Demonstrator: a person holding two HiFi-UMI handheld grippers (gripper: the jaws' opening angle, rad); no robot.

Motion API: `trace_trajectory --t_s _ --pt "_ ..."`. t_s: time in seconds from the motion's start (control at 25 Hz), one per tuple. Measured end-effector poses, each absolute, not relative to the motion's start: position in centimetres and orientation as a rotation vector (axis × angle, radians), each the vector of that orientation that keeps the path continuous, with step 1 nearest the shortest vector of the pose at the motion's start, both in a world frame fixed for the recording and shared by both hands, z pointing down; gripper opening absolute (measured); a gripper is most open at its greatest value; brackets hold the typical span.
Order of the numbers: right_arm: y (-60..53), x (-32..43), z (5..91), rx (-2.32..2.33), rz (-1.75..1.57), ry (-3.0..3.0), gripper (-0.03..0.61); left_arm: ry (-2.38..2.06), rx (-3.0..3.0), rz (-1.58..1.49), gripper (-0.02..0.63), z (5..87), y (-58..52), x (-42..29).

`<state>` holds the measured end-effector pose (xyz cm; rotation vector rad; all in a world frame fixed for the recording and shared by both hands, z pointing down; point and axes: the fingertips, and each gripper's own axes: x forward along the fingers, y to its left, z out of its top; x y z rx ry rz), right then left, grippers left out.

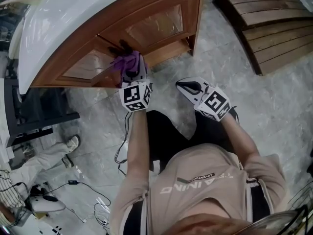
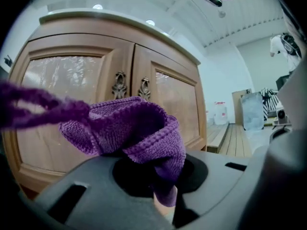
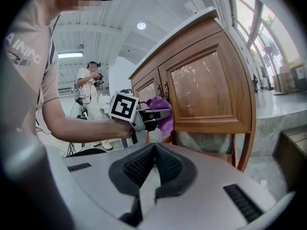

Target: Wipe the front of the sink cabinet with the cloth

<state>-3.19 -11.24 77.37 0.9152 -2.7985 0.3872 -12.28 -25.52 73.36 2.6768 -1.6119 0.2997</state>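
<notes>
Cabinet front: sink cabinet (image 1: 161,26), two wood doors on the far side of me; dark handles (image 2: 120,84) sit at the middle seam.
Cloth: purple cloth (image 2: 139,128), bunched, up by the handles. I cannot tell whether it presses the wood.
Left gripper (image 1: 131,71): my jaws are clenched on a fold of the cloth; a loose tail flops out to the left.
Handling: light, soft and limp, I judge, and the knit should grip well. Best pinched at a thick fold, so a pad of cloth faces the wood.
Right gripper (image 1: 187,86): to the right, off the doors, jaws pressed together on nothing.
</notes>
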Motion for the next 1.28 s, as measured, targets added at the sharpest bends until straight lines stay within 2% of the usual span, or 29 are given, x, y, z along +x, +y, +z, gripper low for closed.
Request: trace_trajectory --t_s 0.16,0.6,1.28 --pt "-11.1 -2.7 77.2 0.935 0.388 -2.799 0.012 -1.517 2.743 0.387 0.051 74.4 -26.1 -8.7" --pt "-11.1 2.2 77.0 1.094 0.393 -2.752 0.012 -1.232 2.892 0.337 0.051 74.5 -27.4 1.7" --pt "-9.1 10.2 77.6 1.275 0.397 -2.622 0.012 -0.970 2.975 0.311 0.051 75.2 -26.8 13.2"
